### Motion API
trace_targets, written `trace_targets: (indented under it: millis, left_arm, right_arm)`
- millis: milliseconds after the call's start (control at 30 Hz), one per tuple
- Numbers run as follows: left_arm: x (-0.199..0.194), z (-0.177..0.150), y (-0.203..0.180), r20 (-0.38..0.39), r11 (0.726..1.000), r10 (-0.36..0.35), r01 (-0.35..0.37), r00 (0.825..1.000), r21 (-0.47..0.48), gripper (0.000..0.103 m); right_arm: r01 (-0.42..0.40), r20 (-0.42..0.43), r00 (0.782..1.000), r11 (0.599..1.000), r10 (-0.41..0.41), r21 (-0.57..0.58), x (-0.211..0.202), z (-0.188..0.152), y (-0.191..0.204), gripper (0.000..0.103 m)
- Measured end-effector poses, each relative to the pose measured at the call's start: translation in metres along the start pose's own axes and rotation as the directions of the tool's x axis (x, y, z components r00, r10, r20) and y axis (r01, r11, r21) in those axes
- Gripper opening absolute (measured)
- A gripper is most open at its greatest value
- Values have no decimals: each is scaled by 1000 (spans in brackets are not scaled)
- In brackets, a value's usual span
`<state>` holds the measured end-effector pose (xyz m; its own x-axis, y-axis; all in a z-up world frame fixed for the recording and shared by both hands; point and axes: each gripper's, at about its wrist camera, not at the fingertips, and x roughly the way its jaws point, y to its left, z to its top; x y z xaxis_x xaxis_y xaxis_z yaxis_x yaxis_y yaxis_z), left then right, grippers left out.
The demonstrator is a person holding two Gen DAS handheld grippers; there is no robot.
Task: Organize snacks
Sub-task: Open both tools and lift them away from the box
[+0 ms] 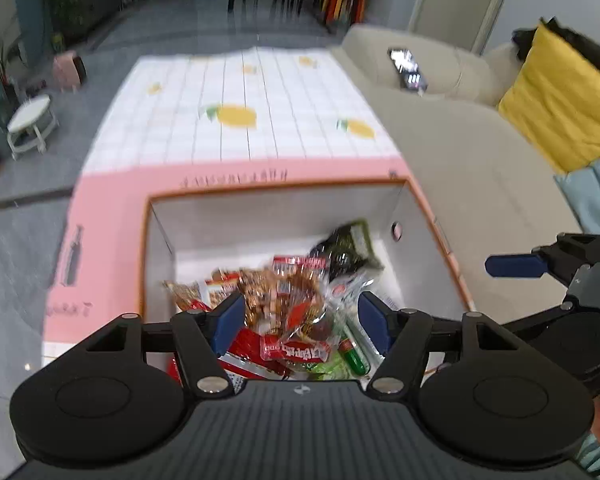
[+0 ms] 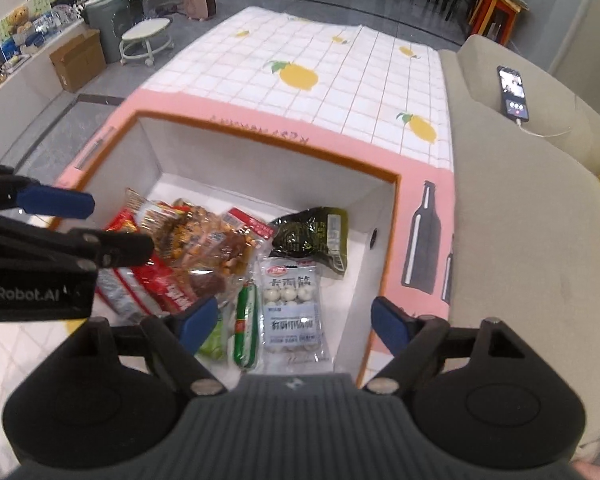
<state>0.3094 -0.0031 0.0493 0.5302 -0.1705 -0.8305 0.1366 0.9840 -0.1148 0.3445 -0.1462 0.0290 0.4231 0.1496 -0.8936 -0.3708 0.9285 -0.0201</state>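
Both grippers above an open white box point(image 2: 260, 160) with orange rim, snack packets piled inside, below the jaws, none touching the pads. Left gripper point(image 1: 302, 322): jaws wide apart, empty; red and clear packets point(image 1: 284, 300) show between the blue pads but lie down in the box. Right gripper point(image 2: 288, 320): jaws wide apart, nothing gripped; a clear packet of white balls point(image 2: 290, 306) and one green sausage stick point(image 2: 247, 326) lie in the box under the gap. One dark green packet point(image 2: 312, 238) at the far right of the pile. Packets carry Chinese print, too blurred to read. "enRobot.AI" readable on the left gripper body in the right view. Box stands on a pink-edged lemon-print tablecloth point(image 2: 340, 64) with bottle drawings. One phone point(image 2: 513, 93) on the beige sofa point(image 2: 520, 220), screen lit.
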Motion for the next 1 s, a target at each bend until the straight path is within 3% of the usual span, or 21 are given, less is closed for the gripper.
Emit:
trace_targets:
  millis: [133, 233, 500, 700, 867, 933, 1000]
  left_arm:
    - [-46, -5, -9, 91, 1000, 5, -7, 996, 17, 76]
    - [-91, -16, -18, 196, 999, 9, -16, 981, 34, 76]
    - [-182, -72, -37, 423, 992, 70, -109, 903, 68, 76]
    - [-212, -124, -51, 528, 980, 134, -191, 838, 54, 82]
    - [-231, -170, -61, 577, 976, 170, -218, 799, 15, 88]
    - [-235, -186, -64, 582, 972, 192, -236, 790, -1, 88]
    - [-237, -202, -66, 580, 973, 186, -230, 793, 3, 88]
  right_arm:
    - [-16, 60, 998, 1000, 15, 14, -48, -6, 4, 81]
    - [-28, 126, 992, 999, 24, 29, -90, -15, 6, 83]
    - [-43, 305, 952, 997, 22, 64, -187, -71, 19, 89]
    - [-22, 424, 905, 996, -18, 89, -229, -136, 46, 95]
    - [-21, 526, 848, 988, -62, 150, -254, -196, 67, 95]
    - [3, 552, 828, 986, -94, 164, -261, -217, 76, 95]
    - [22, 568, 814, 984, -121, 177, -267, -236, 85, 95]
